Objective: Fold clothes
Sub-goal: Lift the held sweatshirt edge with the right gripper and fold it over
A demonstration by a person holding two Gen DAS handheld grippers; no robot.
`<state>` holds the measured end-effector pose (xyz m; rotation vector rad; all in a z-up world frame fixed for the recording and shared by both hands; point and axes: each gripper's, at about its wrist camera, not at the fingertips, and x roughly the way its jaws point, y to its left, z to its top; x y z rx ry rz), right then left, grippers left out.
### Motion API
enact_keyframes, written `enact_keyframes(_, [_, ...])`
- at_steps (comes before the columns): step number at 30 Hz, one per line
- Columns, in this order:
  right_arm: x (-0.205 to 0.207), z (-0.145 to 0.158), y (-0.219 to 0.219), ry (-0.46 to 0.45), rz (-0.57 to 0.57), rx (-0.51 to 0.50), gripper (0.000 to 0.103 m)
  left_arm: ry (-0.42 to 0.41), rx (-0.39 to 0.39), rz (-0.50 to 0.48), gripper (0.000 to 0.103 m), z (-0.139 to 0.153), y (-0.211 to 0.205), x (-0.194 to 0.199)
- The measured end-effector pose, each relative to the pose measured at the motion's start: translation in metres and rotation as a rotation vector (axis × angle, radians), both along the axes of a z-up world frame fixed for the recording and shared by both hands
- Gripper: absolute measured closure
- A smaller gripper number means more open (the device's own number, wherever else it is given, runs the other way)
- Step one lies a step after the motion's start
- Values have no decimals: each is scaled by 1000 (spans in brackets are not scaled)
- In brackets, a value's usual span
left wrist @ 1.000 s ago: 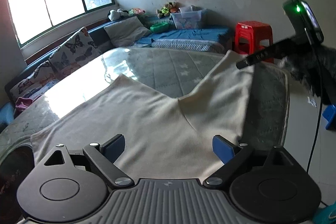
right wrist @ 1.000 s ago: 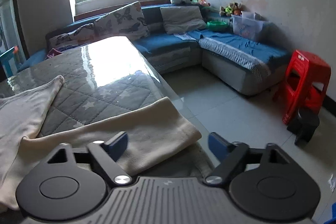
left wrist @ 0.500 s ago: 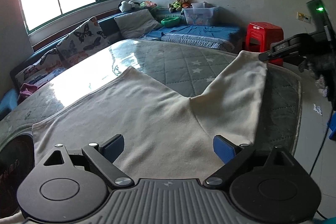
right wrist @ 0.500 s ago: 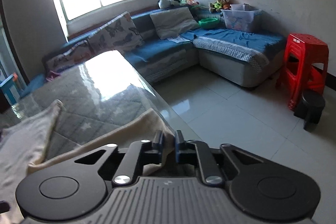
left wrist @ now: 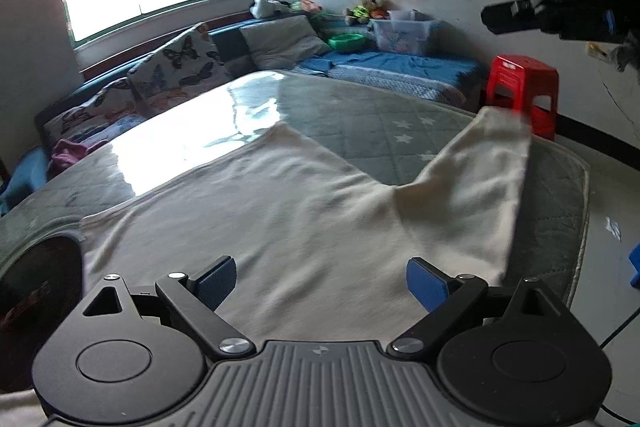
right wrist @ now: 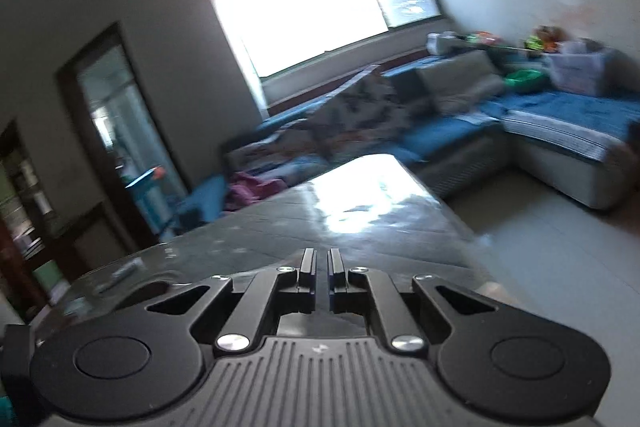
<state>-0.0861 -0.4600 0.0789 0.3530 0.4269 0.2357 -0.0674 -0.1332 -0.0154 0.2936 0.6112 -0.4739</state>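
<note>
Left wrist view: left gripper (left wrist: 322, 283) with fingers (left wrist: 216, 281) wide apart, nothing pressed between the blue pads.

The cream cloth (left wrist: 304, 227) lies flat on the counter (left wrist: 380, 115), directly ahead of and below the left fingers. It fills the gap between them and runs past the left-hand finger towards the counter's near left edge.
- One broad panel runs forward and left of the fingers, ending in a corner near the window glare on the counter.
- A narrower strip runs forward beyond the right-hand finger to the counter's far right edge, its end blurred. I cannot tell whether that end rests on the counter or is slightly raised.
- Between the two parts, a V of bare quilted counter with star print.

Right wrist view (blurred): right gripper (right wrist: 322, 261) with fingers together, only a thin slit between them. No cloth is visible in the slit or anywhere in this view. Ahead of the closed fingers is the glossy counter; the blue sofa (right wrist: 560, 115) is beyond and to their right.

In the left wrist view the right gripper shows high, beyond the right-hand finger, its tip well above the cloth's strip end and apart from it. The red stool (left wrist: 524, 75) stands past that strip end.
</note>
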Motion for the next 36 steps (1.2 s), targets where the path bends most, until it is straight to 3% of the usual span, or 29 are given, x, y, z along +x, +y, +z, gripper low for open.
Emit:
enact_keyframes(4, [8,-7,4,35,-62,-73,86,-9,-13,32,7,5,18,-4])
enact_keyframes(6, [11,-18,3,76,-108,-122,65,-9,-18,37,6,5,22,-4])
enact_keyframes(7, [12,-29,2,108,-137,-161,64,-6,-18,36,6,4,22,-4])
enact_keyframes(13, [19,-72,-14,236,-292,-282,65,3,-24,26,6,2,18,-1])
enact_keyframes(20, [35,-98,-39,306,-394,-240,65,13,-17,26,5,0,11,2])
enact_keyframes(23, [38,-104,-46,305,-410,-219,65,18,-10,26,5,-2,9,3])
enact_keyframes(25, [38,-106,-45,298,-404,-212,71,22,-4,27,5,-3,8,3])
enact_keyframes(27, [36,-106,-45,285,-380,-214,94,26,-1,33,5,-4,8,4])
enact_keyframes(31, [24,-96,-45,240,-349,-164,95,24,2,39,5,-3,10,3])
enact_keyframes(36, [8,-63,-37,159,-255,-69,95,9,2,61,5,1,17,2])
